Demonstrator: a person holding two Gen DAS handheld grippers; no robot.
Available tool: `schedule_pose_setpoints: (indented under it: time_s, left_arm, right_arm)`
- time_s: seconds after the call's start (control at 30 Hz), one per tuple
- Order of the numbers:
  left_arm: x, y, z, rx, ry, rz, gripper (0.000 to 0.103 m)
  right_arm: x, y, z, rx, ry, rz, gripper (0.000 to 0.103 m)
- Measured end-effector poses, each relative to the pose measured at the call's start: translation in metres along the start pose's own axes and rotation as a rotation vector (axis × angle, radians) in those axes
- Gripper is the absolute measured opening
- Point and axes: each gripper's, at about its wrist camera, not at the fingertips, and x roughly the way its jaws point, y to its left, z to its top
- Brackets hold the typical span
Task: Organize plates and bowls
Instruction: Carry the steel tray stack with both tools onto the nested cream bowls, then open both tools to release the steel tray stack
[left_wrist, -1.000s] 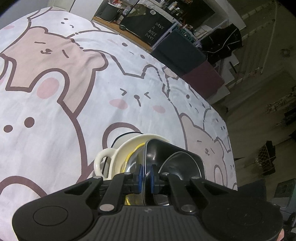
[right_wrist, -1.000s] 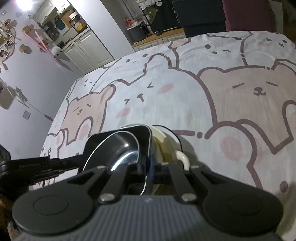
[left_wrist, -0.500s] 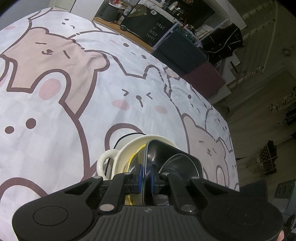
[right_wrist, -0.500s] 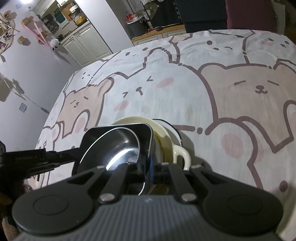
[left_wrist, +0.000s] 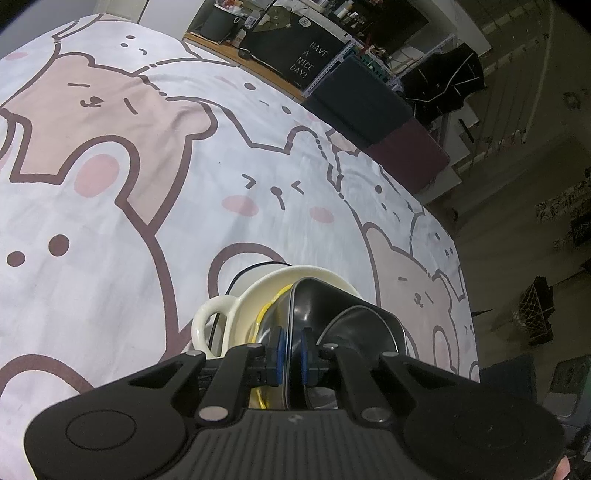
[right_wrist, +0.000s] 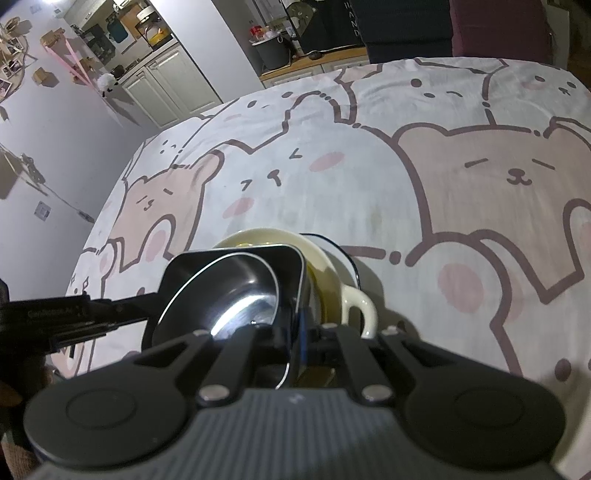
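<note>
**Both grippers clamped on the black square dish**

Left gripper (left_wrist: 290, 349), seen from the left wrist camera, had its blue-padded fingers pinched narrow on the near rim of a black square dish (left_wrist: 332, 317). That dish sat tilted inside a cream bowl with a loop handle (left_wrist: 236, 317), which rested on the bear-print cloth (left_wrist: 110, 206). A yellow edge showed between dish and bowl; what it belonged to was unclear.

From the right wrist camera, the right gripper (right_wrist: 295, 339) was likewise closed tight on the rim of the black square dish (right_wrist: 236, 273), whose shiny inside caught a bright glare. The left gripper (right_wrist: 122, 306) reached in from the left, touching the dish's far side. The cream bowl (right_wrist: 332, 273) lay beneath, its handle pointing right, on the cloth (right_wrist: 406, 184).
</note>
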Motion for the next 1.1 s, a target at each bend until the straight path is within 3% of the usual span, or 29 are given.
schedule_pose_setpoints:
  time_s: [0.83,1.1]
  left_arm:
    - [-0.0008,-0.0001,0.0004,0.006,0.01,0.012,0.014]
    - [-0.0075,-0.0048,0.0004,0.028,-0.002,0.032,0.022]
  right_arm:
    - [-0.002,-0.004,0.0011,0.011,0.006,-0.002,0.012]
    - [-0.0061,-0.0035,0.0012,0.012,-0.007,0.004,0.012]
